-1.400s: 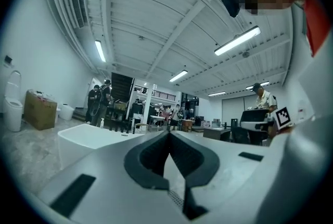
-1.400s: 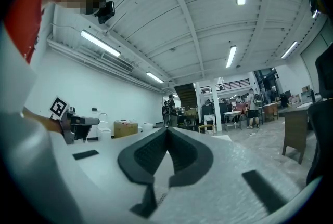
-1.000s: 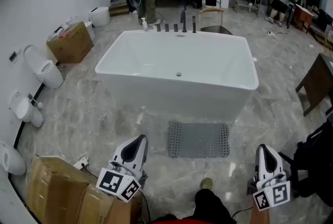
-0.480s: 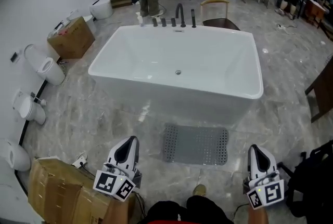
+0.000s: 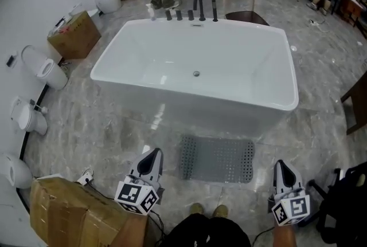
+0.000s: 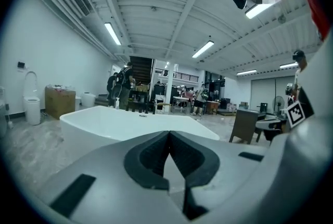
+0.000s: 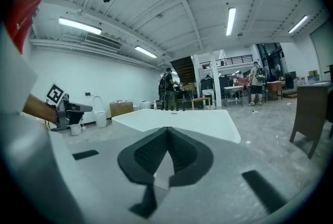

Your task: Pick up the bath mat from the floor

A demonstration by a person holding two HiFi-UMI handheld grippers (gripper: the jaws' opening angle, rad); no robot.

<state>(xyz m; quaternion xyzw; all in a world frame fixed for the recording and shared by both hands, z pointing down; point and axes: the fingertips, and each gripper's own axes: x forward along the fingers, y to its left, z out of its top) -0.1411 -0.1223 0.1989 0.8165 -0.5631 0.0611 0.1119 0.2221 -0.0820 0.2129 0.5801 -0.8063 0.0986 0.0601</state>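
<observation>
A grey perforated bath mat [image 5: 217, 159] lies flat on the marble floor just in front of the white bathtub [image 5: 195, 68]. My left gripper [image 5: 152, 156] hangs left of the mat's near left corner, shut and empty. To the right of the mat's near right corner is my right gripper [image 5: 280, 167], also shut with nothing in it. Both point toward the tub. In the left gripper view the jaws [image 6: 168, 133] meet at the tips, with the tub [image 6: 119, 124] beyond. The right gripper view shows its jaws [image 7: 167, 129] closed too, facing the tub [image 7: 182, 121]. The mat is hidden in both gripper views.
Cardboard boxes [image 5: 74, 217] sit at my near left, and another box [image 5: 74, 34] stands by the wall. Toilets [image 5: 43, 71] line the left wall. A dark bag [image 5: 347, 200] is at my near right, a chair [image 5: 243, 11] behind the tub. People stand far back.
I have stepped closer to the tub and mat. Both grippers have sunk lower and moved forward, staying shut, one on either side of the mat's near edge.
</observation>
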